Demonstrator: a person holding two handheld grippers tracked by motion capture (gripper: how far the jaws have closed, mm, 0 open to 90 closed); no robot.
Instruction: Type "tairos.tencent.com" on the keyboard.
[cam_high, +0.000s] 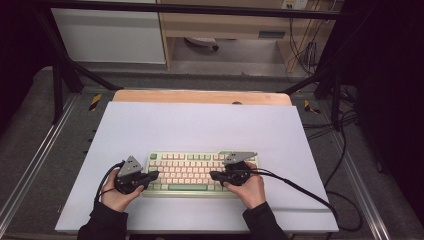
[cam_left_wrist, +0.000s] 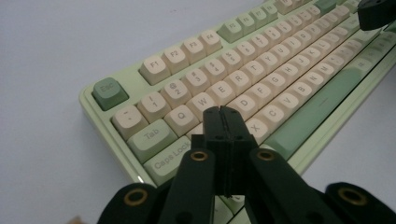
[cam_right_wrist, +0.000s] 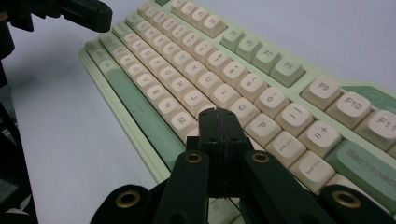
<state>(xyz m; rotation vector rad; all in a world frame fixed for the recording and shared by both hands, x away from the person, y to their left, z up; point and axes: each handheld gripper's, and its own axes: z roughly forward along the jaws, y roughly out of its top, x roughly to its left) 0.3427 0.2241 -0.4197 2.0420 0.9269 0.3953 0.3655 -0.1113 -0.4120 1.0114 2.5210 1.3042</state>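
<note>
**Both claws pressed together over the keyboard**

Here's the desk (cam_high: 150, 125), covered by a wide white sheet, stretching out beyond and around both claws. On it lies the pale green keyboard (cam_high: 195, 172) with cream keys, sitting right between the two hands and under both claw tips.

Left claw (cam_high: 154, 174) comes in from the keyboard's left end, its jaws pressed flat together with nothing between them. In the left gripper view the joined tip (cam_left_wrist: 223, 112) sits over the left letter block, with Caps Lock (cam_left_wrist: 172, 156) and Tab (cam_left_wrist: 150, 136) just to its left and the darker green Esc key (cam_left_wrist: 109, 91) farther off at the corner.

Right claw (cam_high: 214, 175) comes in from the opposite end, jaws likewise closed tight and pinching nothing. In the right gripper view its tip (cam_right_wrist: 218, 113) hovers over the right-hand letters, the long green space bar (cam_right_wrist: 140, 112) to its left, the Backspace key (cam_right_wrist: 369, 165) off to its right. Whether either tip actually presses a key, I can't tell.

The person's left hand (cam_high: 117, 192) and right hand (cam_high: 247, 190) grip the claw bodies at the near edge of the keyboard, black cables trailing away.
</note>
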